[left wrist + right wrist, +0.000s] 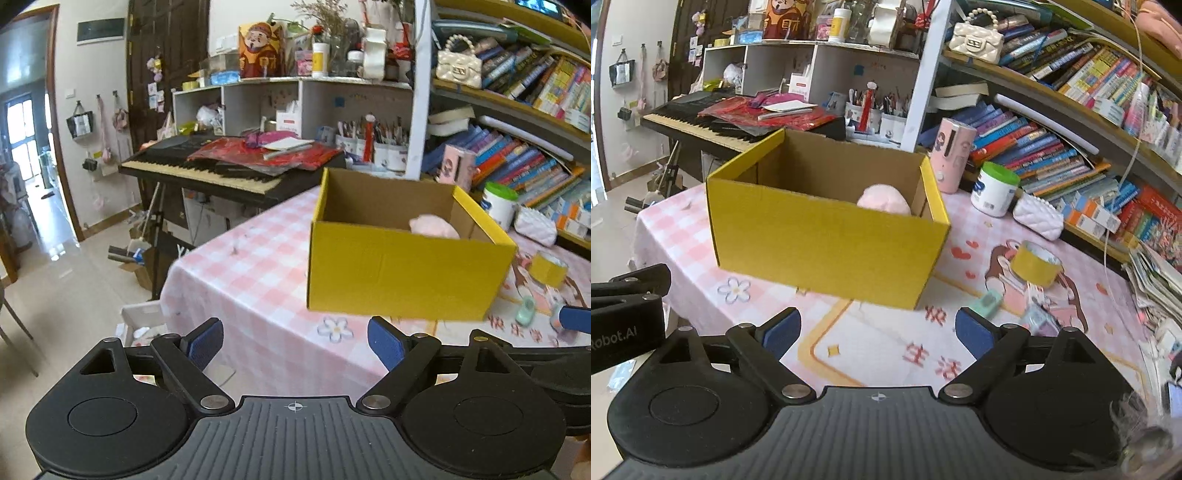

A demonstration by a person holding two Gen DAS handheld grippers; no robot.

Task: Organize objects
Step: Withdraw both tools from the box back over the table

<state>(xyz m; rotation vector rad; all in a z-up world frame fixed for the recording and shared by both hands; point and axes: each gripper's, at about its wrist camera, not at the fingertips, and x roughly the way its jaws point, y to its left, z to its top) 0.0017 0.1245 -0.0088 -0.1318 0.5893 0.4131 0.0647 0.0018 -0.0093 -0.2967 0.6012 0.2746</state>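
Two tools hanging empty, fingers spread apart — right tool [877,334] sitting nearer the mint toy [988,303], lying ahead-right on the counter [879,343], beside the yellow box [827,236]; left tool [295,341] facing that box.

Yellow box [827,236], pink plush [884,199], pink-and-white checked tablecloth [255,266].

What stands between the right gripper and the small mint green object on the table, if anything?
Nothing visible does. The right gripper is open and empty, and the mint green object lies on the bare tablecloth just ahead, right of the yellow box.
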